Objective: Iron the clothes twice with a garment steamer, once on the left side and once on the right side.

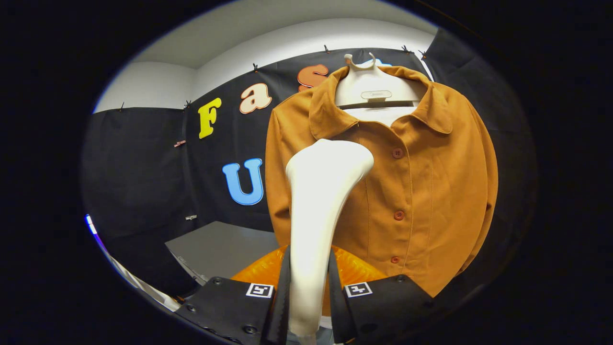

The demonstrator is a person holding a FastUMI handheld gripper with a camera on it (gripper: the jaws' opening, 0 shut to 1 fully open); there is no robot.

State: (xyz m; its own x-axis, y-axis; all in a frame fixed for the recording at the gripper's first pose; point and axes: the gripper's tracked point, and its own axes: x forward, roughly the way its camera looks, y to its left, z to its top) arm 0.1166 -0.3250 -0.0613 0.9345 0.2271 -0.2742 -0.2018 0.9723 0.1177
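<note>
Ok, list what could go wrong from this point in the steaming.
1. The gripper is shut on the steamer handle low down, well below the steamer head; the top-heavy tool could tilt or slip during a stroke.
2. The head sits near the red buttons of the orange jacket; it might snag on them.
3. The jacket hangs freely on a white hanger, so pressure may swing it away.

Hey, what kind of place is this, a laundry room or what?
Probably a staged recording booth, not a home laundry room: black cloth wall pinned up with clips, one orange jacket hung on a white hanger, and the gripper with its jaws shut on a white steamer.
</note>
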